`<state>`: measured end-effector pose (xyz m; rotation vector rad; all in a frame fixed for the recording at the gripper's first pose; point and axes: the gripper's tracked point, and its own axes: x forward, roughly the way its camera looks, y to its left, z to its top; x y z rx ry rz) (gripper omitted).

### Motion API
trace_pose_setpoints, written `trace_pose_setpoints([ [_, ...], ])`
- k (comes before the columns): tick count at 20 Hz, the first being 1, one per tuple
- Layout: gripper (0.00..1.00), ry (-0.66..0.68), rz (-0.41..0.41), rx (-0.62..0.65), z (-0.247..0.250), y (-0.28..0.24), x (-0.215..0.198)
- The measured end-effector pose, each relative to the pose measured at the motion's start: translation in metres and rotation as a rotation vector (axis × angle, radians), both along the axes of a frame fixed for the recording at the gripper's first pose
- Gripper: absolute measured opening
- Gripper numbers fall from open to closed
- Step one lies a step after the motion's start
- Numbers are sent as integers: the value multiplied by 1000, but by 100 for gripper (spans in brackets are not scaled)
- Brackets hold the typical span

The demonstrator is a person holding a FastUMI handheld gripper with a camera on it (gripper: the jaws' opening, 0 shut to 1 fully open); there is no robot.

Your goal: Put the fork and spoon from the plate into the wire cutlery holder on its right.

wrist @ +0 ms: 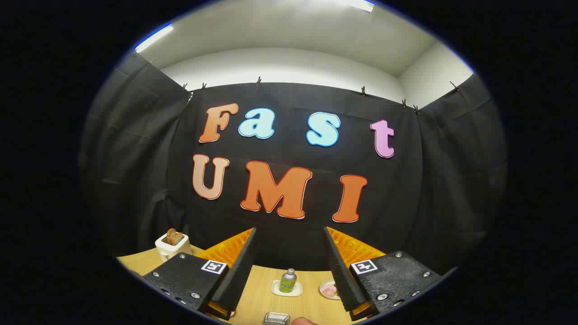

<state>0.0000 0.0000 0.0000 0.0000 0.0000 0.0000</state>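
Our gripper (289,271) hangs above the table (257,298), fingers apart and empty. We cannot see fork, spoon or plate; tilt down toward six o'clock to find them.

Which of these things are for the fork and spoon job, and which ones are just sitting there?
For the job:
- the gripper, fingers open with nothing between them
- a metal thing just ahead of the fingers, maybe the cutlery holder; too little of it shows to tell

Just lying about:
- the toaster beside one finger
- the small bottle on its white tray
- the little dish
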Motion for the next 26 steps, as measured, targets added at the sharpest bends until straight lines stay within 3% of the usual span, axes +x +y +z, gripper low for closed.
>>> trace_pose_setpoints([
  [12, 85, -2, 27, 23, 5, 19, 7],
  [21, 85, -55, -46, 96, 12, -9, 17],
  [26, 85, -59, -39, 111, 14, 6, 24],
])
